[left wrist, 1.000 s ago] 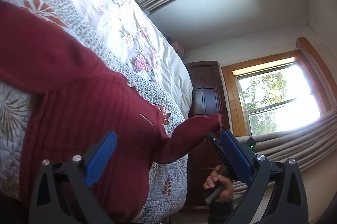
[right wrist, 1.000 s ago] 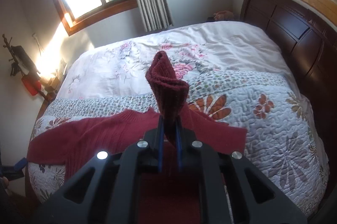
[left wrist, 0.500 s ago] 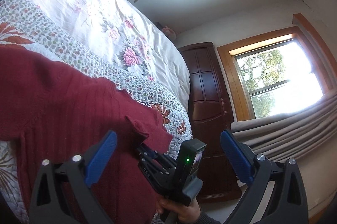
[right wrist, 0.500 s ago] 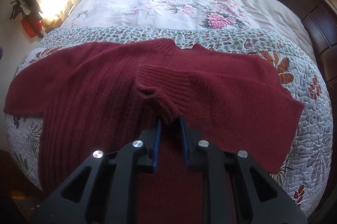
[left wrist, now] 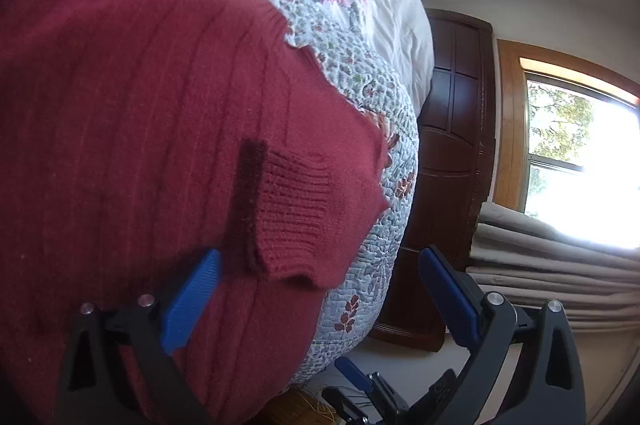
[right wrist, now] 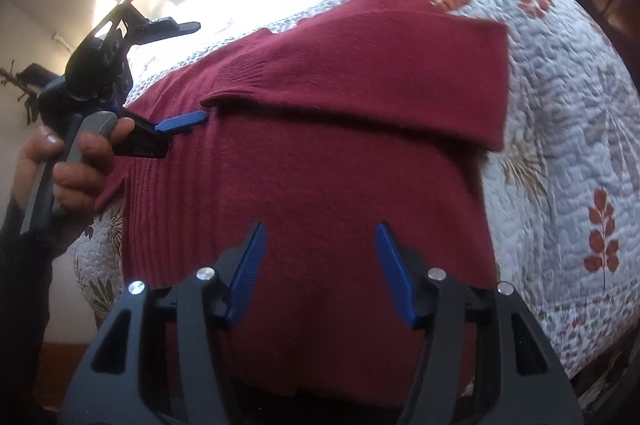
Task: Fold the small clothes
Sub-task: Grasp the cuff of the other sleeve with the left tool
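My left hand-held gripper (left wrist: 320,277), jaws spread and empty, sits nearest the folded sleeve cuff (left wrist: 296,213), just ahead at twelve o'clock, its sleeve running crosswise over the sweater (left wrist: 120,105).

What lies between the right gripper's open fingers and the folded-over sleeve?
Only bare sweater body, seen in the right wrist view, between the right gripper and the sleeve.
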A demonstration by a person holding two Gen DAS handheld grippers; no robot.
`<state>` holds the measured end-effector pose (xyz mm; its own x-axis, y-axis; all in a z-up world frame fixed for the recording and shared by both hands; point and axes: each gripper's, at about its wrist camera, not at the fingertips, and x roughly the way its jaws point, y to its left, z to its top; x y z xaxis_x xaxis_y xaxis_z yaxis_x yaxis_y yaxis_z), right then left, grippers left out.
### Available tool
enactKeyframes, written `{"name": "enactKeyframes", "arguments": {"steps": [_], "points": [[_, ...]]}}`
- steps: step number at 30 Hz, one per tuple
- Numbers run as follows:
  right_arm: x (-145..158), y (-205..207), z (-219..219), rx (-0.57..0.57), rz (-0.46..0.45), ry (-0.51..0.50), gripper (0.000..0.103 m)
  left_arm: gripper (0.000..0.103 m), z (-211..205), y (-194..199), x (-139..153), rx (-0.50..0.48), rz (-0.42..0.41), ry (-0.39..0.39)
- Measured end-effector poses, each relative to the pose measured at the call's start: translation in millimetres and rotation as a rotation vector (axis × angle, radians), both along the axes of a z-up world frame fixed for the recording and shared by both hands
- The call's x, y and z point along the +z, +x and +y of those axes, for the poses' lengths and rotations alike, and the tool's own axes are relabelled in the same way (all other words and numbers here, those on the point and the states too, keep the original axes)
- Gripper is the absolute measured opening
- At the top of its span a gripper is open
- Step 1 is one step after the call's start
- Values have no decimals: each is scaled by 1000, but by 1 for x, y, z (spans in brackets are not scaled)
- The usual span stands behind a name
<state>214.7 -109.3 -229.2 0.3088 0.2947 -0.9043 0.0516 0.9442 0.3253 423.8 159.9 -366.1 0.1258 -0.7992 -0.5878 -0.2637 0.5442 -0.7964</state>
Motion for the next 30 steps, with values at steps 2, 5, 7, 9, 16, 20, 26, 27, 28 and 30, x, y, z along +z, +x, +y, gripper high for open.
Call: {"name": "enactKeyframes", "arguments": {"steps": [2,5,7,9,16,20,26,27,28,30], "points": [[0,-13,-13,-56,15,36,60,99,-7,7,0,-11,-10,17],[0,-21,-22,-119,27,98,61,93,-17,15,10,-41,-77,82],[1,-26,-21,-136,28,135,61,42,-24,20,11,-93,-64,150],[3,-28,-17,-130,21,150,61,10,-26,21,8,-122,-39,170],[8,-25,-10,-110,8,150,61,6,-30,14,50,-130,-175,222],[10,-27,-13,-118,4,140,61,6,-20,14,101,-131,-290,180],[11,-32,-10,-124,5,144,61,6,28,10,154,-103,-382,172],[10,-33,-9,-121,5,145,61,6,41,10,156,-93,-381,178],[9,-32,-8,-118,8,146,61,6,53,10,154,-78,-373,186],[7,-33,-4,-114,15,148,61,6,78,11,147,-48,-343,179]]}}
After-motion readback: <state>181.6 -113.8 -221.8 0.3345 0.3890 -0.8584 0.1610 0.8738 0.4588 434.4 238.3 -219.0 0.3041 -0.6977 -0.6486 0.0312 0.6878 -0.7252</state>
